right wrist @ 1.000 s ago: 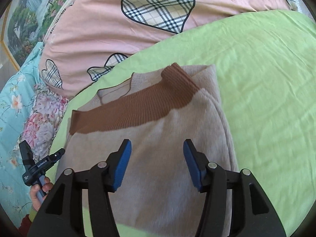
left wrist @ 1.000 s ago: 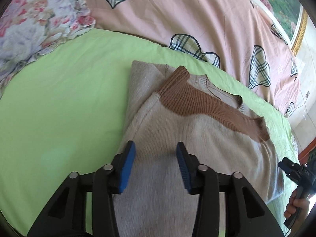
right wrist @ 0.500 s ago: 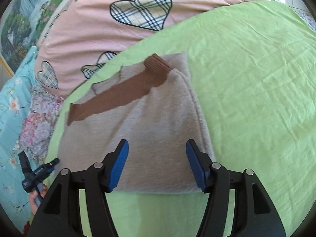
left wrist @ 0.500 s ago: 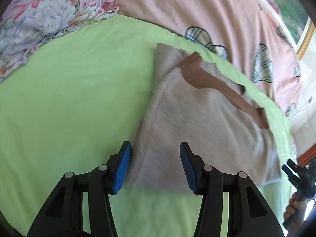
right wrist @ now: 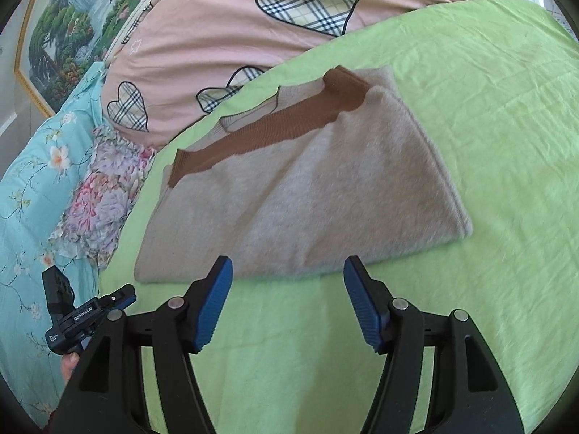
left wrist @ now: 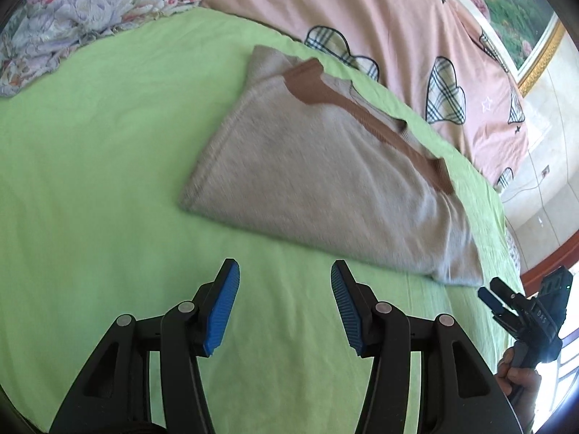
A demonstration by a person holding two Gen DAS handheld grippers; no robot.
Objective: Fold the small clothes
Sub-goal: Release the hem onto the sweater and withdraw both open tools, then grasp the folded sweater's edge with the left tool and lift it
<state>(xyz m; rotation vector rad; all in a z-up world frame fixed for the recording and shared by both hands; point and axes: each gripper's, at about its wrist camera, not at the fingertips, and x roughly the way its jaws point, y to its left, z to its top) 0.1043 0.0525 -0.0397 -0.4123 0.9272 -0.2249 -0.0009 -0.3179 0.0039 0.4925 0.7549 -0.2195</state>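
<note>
A folded beige knit sweater (left wrist: 318, 177) with a brown ribbed band (left wrist: 365, 112) lies flat on the green sheet (left wrist: 108, 144). It also shows in the right wrist view (right wrist: 307, 199), brown band (right wrist: 275, 130) at its far side. My left gripper (left wrist: 284, 307) is open and empty, hovering over the sheet just short of the sweater's near edge. My right gripper (right wrist: 287, 303) is open and empty, just short of the near edge too. Each gripper shows in the other's view, the right one (left wrist: 524, 311) and the left one (right wrist: 87, 314).
A pink quilt with plaid hearts (right wrist: 253, 25) lies behind the sweater. A floral pillow (left wrist: 72, 11) and a teal flowered blanket (right wrist: 32, 188) lie at the side. A framed landscape painting (right wrist: 72, 21) hangs behind. The bed edge shows at right (left wrist: 535, 271).
Both grippers have pulled back off the sweater toward me. They were over the beige fabric a second ago; now they hover over bare sheet, and the sweater lies farther ahead.
</note>
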